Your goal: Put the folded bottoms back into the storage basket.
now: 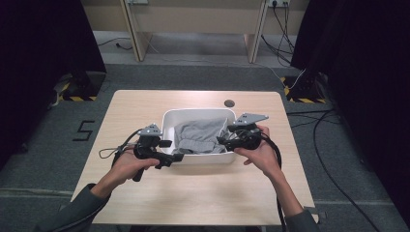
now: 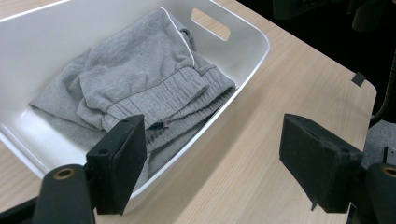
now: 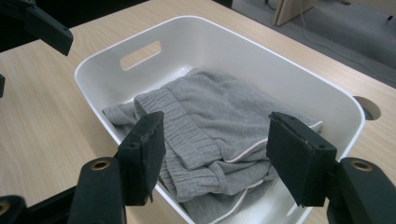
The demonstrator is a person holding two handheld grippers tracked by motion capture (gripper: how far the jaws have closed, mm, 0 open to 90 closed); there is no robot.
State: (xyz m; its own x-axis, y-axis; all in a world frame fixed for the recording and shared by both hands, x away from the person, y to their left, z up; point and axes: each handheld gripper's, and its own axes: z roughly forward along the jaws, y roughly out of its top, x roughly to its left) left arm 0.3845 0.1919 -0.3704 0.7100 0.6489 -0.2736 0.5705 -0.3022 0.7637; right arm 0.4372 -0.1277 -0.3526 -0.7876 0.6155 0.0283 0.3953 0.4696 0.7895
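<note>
fingers (image 3: 142,156) spread above grey shorts (image 3: 215,135) in tub (image 3: 299,70).

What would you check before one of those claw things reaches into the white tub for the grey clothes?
1. Left gripper open: ok, jaws wide apart, nothing between them.
2. Right gripper open: ok, jaws apart and empty.
3. Grey garment inside the white tub: ok, it lies bunched on the bottom, nothing hanging over the rim.
4. A spot to grab: ok, the ribbed waistband lies on top, facing up.
5. Tub flat on the wooden table: ok.
6. Anything under the garment: cannot tell.
</note>
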